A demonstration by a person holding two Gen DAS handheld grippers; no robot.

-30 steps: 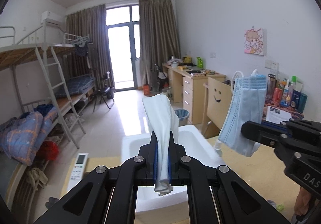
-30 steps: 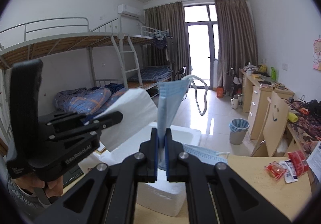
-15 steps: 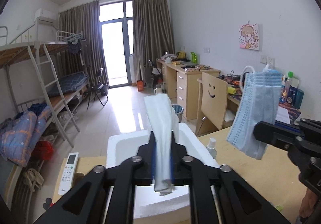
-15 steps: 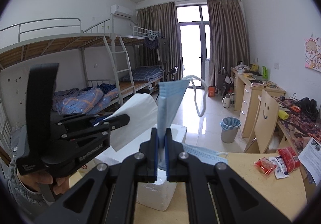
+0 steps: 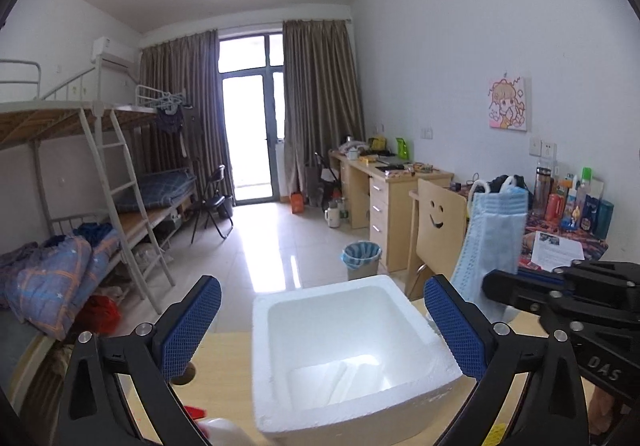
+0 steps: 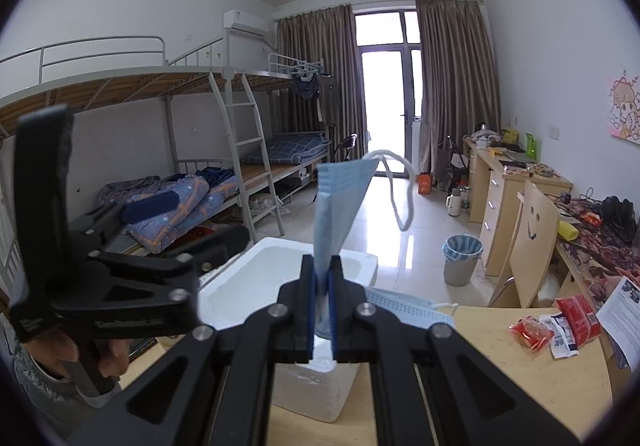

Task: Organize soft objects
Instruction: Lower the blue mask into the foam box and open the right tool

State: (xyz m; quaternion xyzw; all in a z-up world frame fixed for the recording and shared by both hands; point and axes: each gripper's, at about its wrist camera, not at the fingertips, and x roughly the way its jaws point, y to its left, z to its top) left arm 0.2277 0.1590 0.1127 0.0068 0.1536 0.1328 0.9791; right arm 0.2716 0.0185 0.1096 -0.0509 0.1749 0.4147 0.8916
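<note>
The tabletop (image 6: 500,358) is carrying a white foam box (image 5: 344,354), where a pale folded sheet (image 5: 340,376) is lying on the bottom. The left tongs (image 5: 320,330) are opening wide above it with nothing between the pads. The right tongs (image 6: 322,310) are pinching a blue mask (image 6: 340,202) upright beside the box. Its springy loop (image 6: 400,186) may be snagging the rim on release, spilling it onto the spare mask (image 6: 404,312) outside.
</note>
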